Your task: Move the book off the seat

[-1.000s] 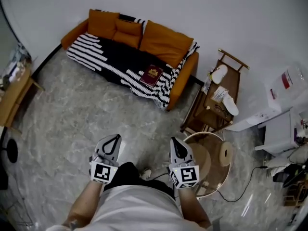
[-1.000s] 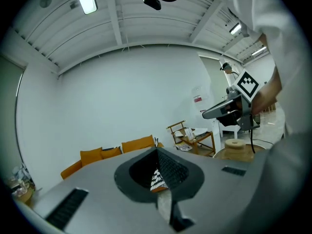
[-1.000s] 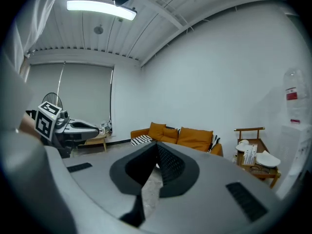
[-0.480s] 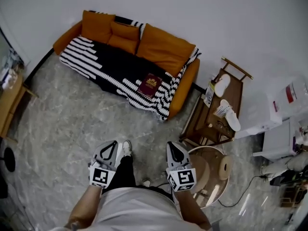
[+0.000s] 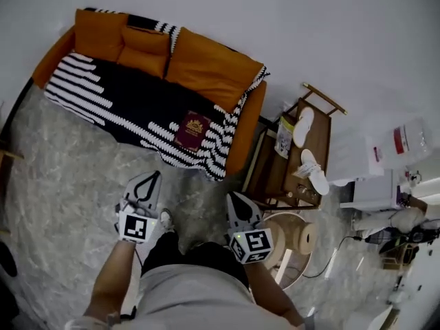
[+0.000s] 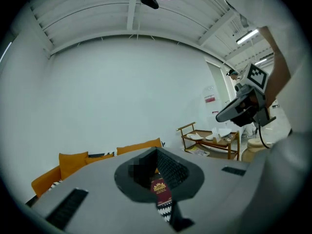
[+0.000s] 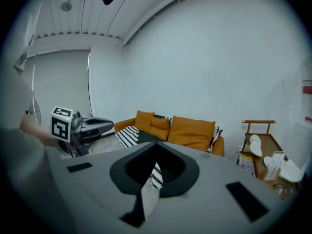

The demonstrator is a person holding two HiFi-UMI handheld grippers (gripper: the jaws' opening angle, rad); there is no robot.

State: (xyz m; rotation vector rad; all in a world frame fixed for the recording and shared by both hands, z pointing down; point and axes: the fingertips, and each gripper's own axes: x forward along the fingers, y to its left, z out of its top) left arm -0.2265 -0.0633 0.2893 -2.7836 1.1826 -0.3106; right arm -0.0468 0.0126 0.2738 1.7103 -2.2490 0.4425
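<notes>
A maroon book (image 5: 192, 129) with a gold emblem lies flat on the black-and-white striped blanket (image 5: 103, 95) that covers the seat of the orange sofa (image 5: 206, 64), near its right end. My left gripper (image 5: 152, 177) is shut and empty, over the marble floor short of the sofa's front edge. My right gripper (image 5: 232, 198) is also shut and empty, level with the sofa's right arm. In the left gripper view the book (image 6: 161, 191) shows through the gap behind the closed tips (image 6: 157, 151). The right gripper view looks at the sofa (image 7: 190, 130) over its tips (image 7: 157, 145).
A wooden trolley (image 5: 323, 126) with white slippers (image 5: 302, 126) stands right of the sofa. A round stool (image 5: 292, 236) sits by my right hand. White boxes (image 5: 364, 160) and a cable (image 5: 323, 263) are at the far right. The white wall runs behind the sofa.
The person has walked toward the sofa, so the sofa and book have come closer to both grippers. Both grippers moved forward together and stayed shut.
</notes>
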